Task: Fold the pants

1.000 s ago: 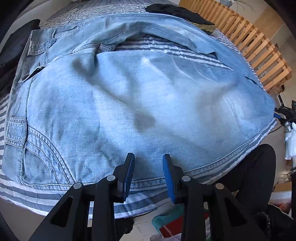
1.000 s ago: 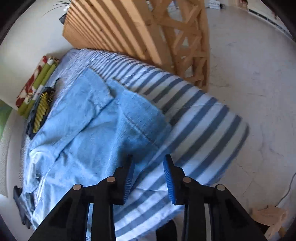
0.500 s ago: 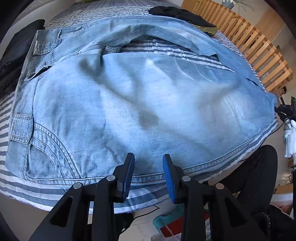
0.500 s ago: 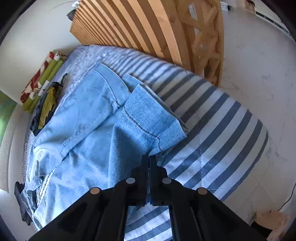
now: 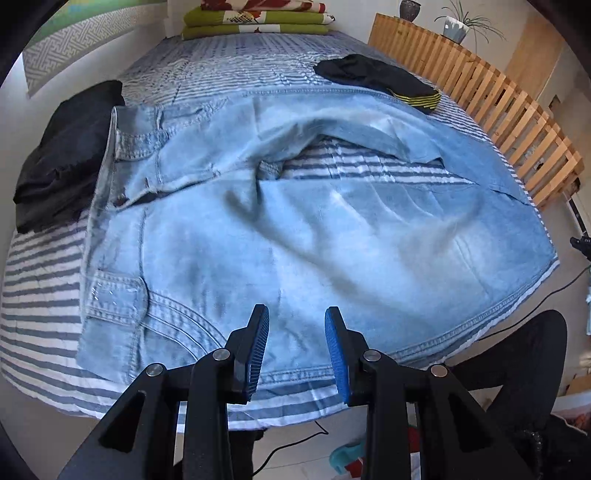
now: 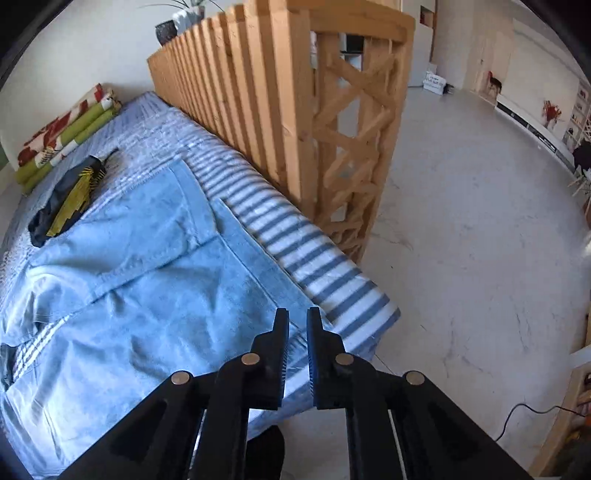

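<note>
Light blue jeans [image 5: 295, 221] lie spread flat on the striped bed [image 5: 37, 295], waistband to the left and legs running to the right. My left gripper [image 5: 297, 321] hovers open above the jeans' near seam, with nothing between its blue pads. In the right wrist view the jeans' two leg ends [image 6: 207, 258] rest near the foot of the bed [image 6: 332, 280]. My right gripper [image 6: 297, 317] hangs above the near leg's hem. Its jaws are opening from a narrow gap, and nothing is between them.
A folded black garment [image 5: 62, 155] lies left of the waistband. A black piece with yellow stripes [image 5: 380, 79] lies beyond the jeans. A wooden slatted rail [image 6: 277, 110] borders the bed's far side. Folded blankets [image 5: 258, 18] sit at the head. A person's dark-clad leg [image 5: 517, 350] stands by the near edge.
Both grippers rose away from the bed. The right gripper closed at the near leg's hem, then parted a little; that leg end now lies flatter. The left jaws kept their gap.
</note>
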`<state>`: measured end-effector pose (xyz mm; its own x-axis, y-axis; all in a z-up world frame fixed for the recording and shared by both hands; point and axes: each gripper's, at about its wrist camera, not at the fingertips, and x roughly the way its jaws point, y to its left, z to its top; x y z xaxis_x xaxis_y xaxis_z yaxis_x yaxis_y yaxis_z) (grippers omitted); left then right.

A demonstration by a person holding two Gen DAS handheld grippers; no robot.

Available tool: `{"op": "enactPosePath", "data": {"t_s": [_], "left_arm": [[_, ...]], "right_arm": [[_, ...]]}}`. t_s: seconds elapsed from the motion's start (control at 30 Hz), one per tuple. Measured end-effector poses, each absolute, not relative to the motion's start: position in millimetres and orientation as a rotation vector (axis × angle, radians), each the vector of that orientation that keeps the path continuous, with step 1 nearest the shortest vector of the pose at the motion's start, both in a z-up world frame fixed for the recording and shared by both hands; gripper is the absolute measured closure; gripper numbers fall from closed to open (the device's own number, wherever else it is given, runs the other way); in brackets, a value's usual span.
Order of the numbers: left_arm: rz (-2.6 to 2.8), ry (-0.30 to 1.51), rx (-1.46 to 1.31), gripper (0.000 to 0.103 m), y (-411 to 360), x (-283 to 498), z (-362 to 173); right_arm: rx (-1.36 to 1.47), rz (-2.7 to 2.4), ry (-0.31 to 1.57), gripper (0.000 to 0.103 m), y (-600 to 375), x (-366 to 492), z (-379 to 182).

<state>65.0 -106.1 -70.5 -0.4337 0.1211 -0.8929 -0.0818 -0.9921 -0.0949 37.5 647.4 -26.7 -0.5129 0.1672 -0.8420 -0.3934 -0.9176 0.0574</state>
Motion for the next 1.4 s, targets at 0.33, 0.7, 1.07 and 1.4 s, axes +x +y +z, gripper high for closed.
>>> {"op": "enactPosePath", "data": {"t_s": [0.33,0.7,1.07,1.4], "left_arm": [[2.801,-0.275,-1.450,0.052,-182.8,-20.3,2.7],[2.888,-0.380,-1.608,0.038,-286.4,-125.6,-4.4],[2.847,-0.181,-1.831,0.038,-348.8,-236.0,-66.0],[2.864,-0.074,-1.810,0.097,-353.6,-251.4,-95.8]], "right_arm": [[-1.409,2.969,0.081,0.080,497.1,-54.6,40.2],[-1.717,3.220,-0.639,0.079,274.5,-172.5,25.1],[-1.849,3.183,-1.188,0.054,115.0,-260.3,-48.4],[-1.984,3.121,-1.314,0.047,74.9,-304.0,-94.5]]}}
